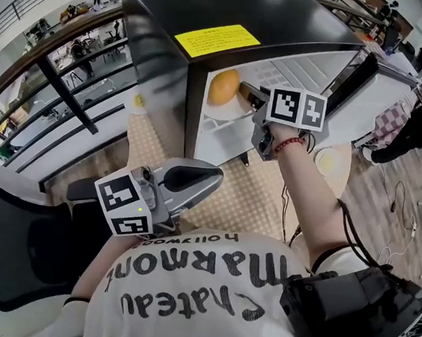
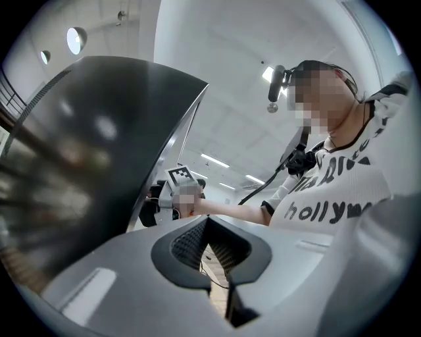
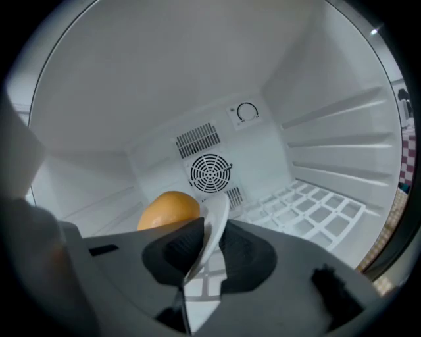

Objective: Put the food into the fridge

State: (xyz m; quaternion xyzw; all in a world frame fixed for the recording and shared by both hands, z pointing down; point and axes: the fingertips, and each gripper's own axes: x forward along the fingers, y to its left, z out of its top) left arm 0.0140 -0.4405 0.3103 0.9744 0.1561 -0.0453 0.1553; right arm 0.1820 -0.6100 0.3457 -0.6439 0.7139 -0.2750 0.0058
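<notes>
One black fridge [image 1: 283, 16] stands open. Nearer, the left gripper [image 1: 209, 177] has its jaws clenched on nothing. The right gripper [image 3: 212, 240] reaches inside, jaws slack around the near rim of a white plate [image 3: 216, 217]. The plate sits at the left of the shelf [image 3: 316, 210] and carries the orange food [image 3: 168, 209].

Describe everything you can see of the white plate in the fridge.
The white plate is small, round and glossy, ceramic or plastic by its look. It sits just inside the open fridge, over the white grid shelf, and carries a round orange food item. Its near rim stands between the jaws of the right hand-held gripper, against one pad with a gap at the other.
</notes>
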